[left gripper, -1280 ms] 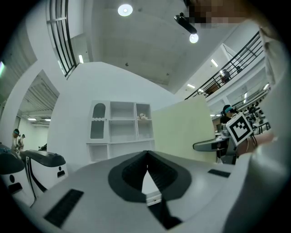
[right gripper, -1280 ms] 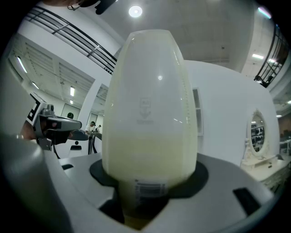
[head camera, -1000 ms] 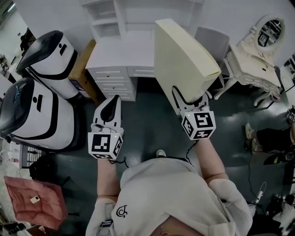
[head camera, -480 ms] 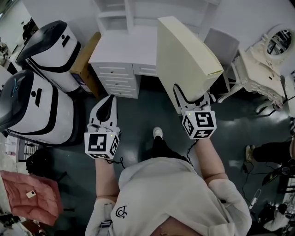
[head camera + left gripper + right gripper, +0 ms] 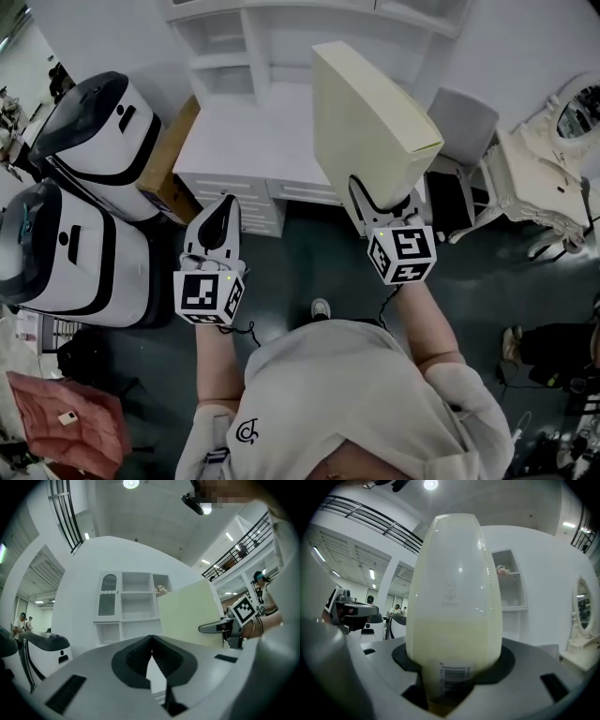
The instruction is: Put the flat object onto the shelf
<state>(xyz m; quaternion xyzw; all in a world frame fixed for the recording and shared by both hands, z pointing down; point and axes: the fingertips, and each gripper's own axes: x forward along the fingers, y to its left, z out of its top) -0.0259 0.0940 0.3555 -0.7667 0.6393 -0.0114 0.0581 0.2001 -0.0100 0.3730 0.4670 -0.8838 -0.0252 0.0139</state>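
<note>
Flat object: cream-coloured panel, held on edge. It rises tilted from the right gripper toward the upper centre of the head view, off the floor and clear of the furniture. In the right gripper view the panel fills the middle of the frame, and its lower end with a barcode label sits down between the jaws. The right gripper is pinching that lower edge, jaws part-way apart with the panel between them.

Left gripper: lower left of centre in the head view, beside the right one and well apart from it. Its own view shows the jaw tips of the left gripper pressed together with nothing between them. The panel and the other gripper's marker cube appear at the right of that view.

Shelf: white open-compartment unit at the top of the head view, standing on a white desk with drawers. The panel is not on it. The shelf is also seen ahead of the left gripper and to the right of the panel in the right gripper view.

Surroundings, head view:
- two white-and-black rounded units at the left
- a grey chair right of the panel
- an ornate white vanity table at the right edge
- pink fabric at the lower left
- dark floor below
</note>
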